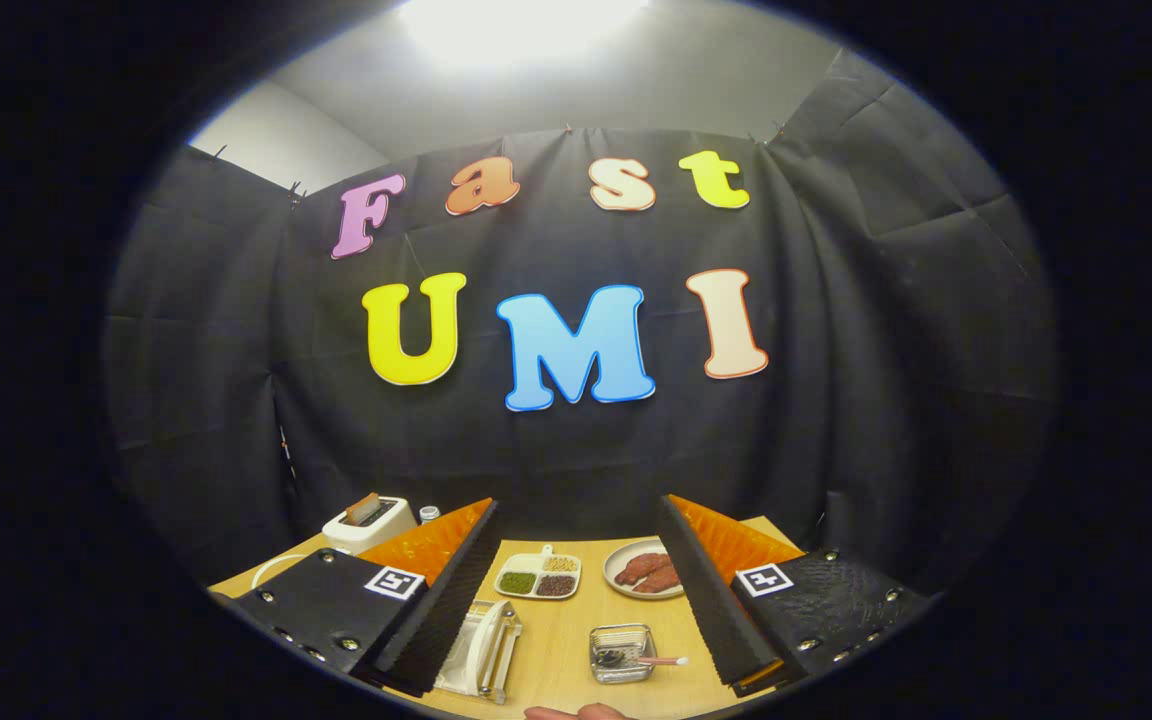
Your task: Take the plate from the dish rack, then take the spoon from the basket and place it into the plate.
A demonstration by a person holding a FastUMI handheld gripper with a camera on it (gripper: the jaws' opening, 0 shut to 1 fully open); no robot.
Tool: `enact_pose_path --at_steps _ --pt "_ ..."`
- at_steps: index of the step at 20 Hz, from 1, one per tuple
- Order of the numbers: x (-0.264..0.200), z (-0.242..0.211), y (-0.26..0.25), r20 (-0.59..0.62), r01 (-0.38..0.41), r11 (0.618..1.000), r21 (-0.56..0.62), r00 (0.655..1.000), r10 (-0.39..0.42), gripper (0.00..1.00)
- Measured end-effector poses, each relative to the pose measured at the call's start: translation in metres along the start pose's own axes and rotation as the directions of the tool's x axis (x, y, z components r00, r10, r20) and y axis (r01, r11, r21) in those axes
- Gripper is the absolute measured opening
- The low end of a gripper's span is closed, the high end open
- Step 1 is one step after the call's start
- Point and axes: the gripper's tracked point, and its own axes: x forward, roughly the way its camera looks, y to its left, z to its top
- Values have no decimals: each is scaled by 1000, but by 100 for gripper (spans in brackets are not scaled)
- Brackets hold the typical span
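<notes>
My gripper (576,560) is held high above the wooden table (566,640) with its fingers spread wide and nothing between them. Far below, near the left finger, a white plate (484,645) stands on edge in a clear dish rack (476,655). To the right of the rack sits a small wire basket (622,652) with a spoon (641,660) lying in it, its handle pointing right. Both lie between the two fingers, well apart from them.
A white toaster (371,520) with bread stands at the back left beside a small bottle (428,514). A divided white dish (538,576) of grains and a plate of meat (648,570) sit at the back. Part of a hand (576,712) shows at the near edge.
</notes>
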Motion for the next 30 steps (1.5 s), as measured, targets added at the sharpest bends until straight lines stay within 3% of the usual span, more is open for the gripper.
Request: enact_pose_path --at_steps 8,14,21,30 --pt "18 -38 67 -272 -93 988 120 954 123 99" --pt "28 -75 105 -465 -134 979 156 864 193 99" --pt "50 -119 137 -609 -135 976 171 764 212 99" --pt "83 -182 158 -734 -89 983 158 656 177 99"
